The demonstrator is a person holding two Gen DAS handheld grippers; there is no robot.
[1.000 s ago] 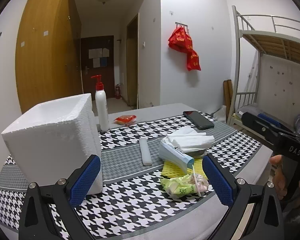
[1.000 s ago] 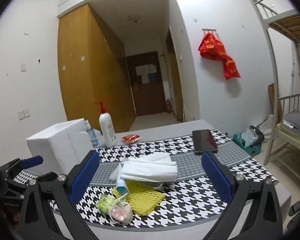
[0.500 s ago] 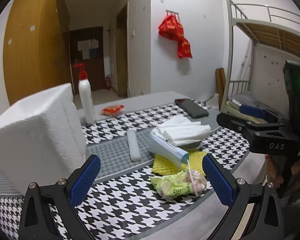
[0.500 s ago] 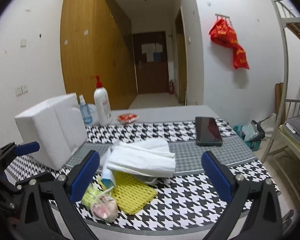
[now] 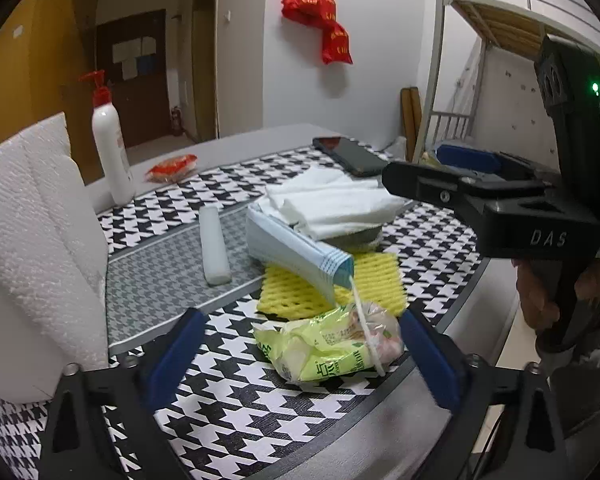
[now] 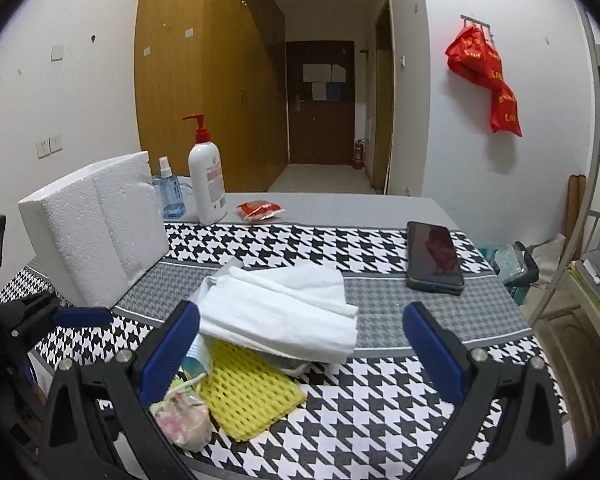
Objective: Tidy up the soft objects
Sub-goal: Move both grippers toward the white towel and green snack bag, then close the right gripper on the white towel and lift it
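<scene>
ITEM: soft-goods pile, near edge of counter point(image 6: 380, 208), houndstooth cloth

Contents, front to back:
- crumpled green plastic packet point(image 5: 332, 346), closest to near edge
- yellow foam mesh sleeve point(image 5: 300, 300), flat, just behind packet, partly under the rest
- stack of blue face masks point(image 5: 296, 248), tilted, one end resting on the mesh; ear loop trails over the packet
- folded white tissues/paper towel point(image 6: 284, 312) on top of pile, over a grey item mostly hidden
- white foam stick point(image 5: 214, 244), lying alone beside pile, toward counter centre

Likely receptacle: white styrofoam box point(image 6: 96, 232), left side of counter, apart from pile. Whether it's open on top: can't tell.

Not soft, prob. not part of job: pump bottle point(image 6: 207, 180), small spray bottle point(image 6: 170, 194), red snack packet point(image 6: 260, 211) along far edge; phone point(image 6: 434, 258) toward right edge.

Left gripper point(image 5: 300, 354): jaws spread wide, just been closing a little, packet sits between them but pads not on it. Right gripper point(image 6: 300, 356): jaws spread, nothing held, aimed over tissues and mesh.

Step, as judged: approach to 1st pick; nothing sorted yet. Next: left drops further so pads flank the packet, closes gently (thin crinkly film, will squash), lifts clear w/o snagging the mask loop, carries to box
</scene>
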